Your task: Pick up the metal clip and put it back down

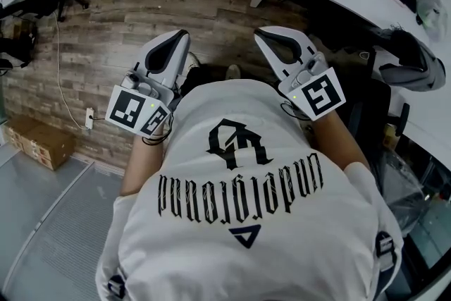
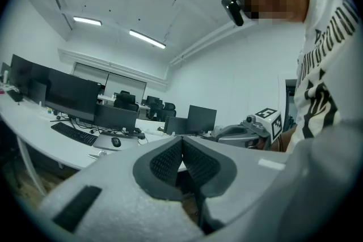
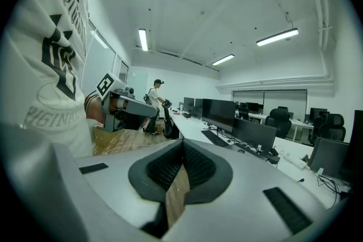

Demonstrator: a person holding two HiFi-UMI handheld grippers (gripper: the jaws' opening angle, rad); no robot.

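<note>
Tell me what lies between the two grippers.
In the head view, wooden floor and what looks like a shoe toe lie between the left gripper and the right gripper.

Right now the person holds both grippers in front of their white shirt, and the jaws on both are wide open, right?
Not quite. The jaws are shut on both the left gripper and the right gripper, tips meeting with nothing between them, as each gripper view shows. Both are indeed held in front of the white shirt.
</note>
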